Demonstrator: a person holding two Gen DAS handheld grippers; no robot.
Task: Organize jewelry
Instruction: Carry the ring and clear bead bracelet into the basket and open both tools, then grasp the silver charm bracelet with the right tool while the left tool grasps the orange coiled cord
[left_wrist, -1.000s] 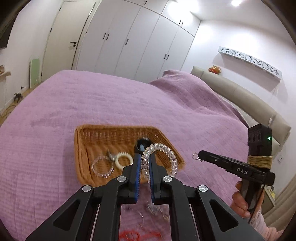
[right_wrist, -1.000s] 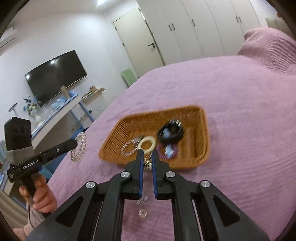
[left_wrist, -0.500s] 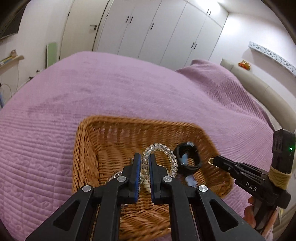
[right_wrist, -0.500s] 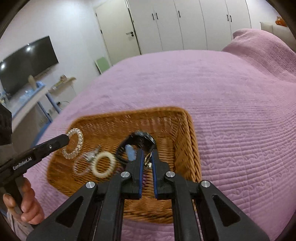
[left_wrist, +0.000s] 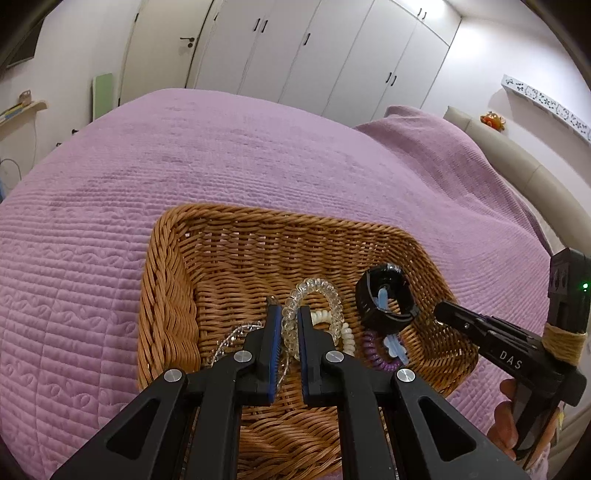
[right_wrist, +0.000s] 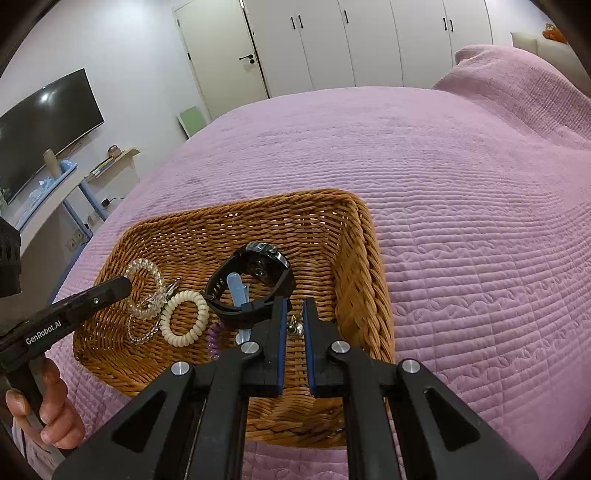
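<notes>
A wicker basket (left_wrist: 170, 295) (right_wrist: 362, 258) lies on the purple bedspread. My left gripper (left_wrist: 290, 314) (right_wrist: 127, 286) is shut on a clear spiral hair tie (left_wrist: 317, 291) (right_wrist: 147, 280) and holds it inside the basket, over its left half. My right gripper (right_wrist: 293, 310) (left_wrist: 441, 310) is shut on a small metal earring (right_wrist: 295, 326) just above the basket floor at its right side. In the basket lie a black watch (left_wrist: 384, 302) (right_wrist: 255, 284), a cream spiral tie (right_wrist: 183, 317), a purple spiral tie (left_wrist: 380, 360), a light blue clip (right_wrist: 238, 290) and a clear bead bracelet (right_wrist: 142, 334).
The purple bedspread (left_wrist: 221, 155) stretches out on all sides of the basket. White wardrobes (left_wrist: 314, 55) stand beyond the bed, a padded headboard (left_wrist: 517, 166) at the right. A television (right_wrist: 40, 125) and a shelf stand at the left. A hand (right_wrist: 55, 417) grips each tool's handle.
Both grippers came forward and down from the near side of the basket to inside it, each still shut on its piece. Over the last half second they hardly moved.
</notes>
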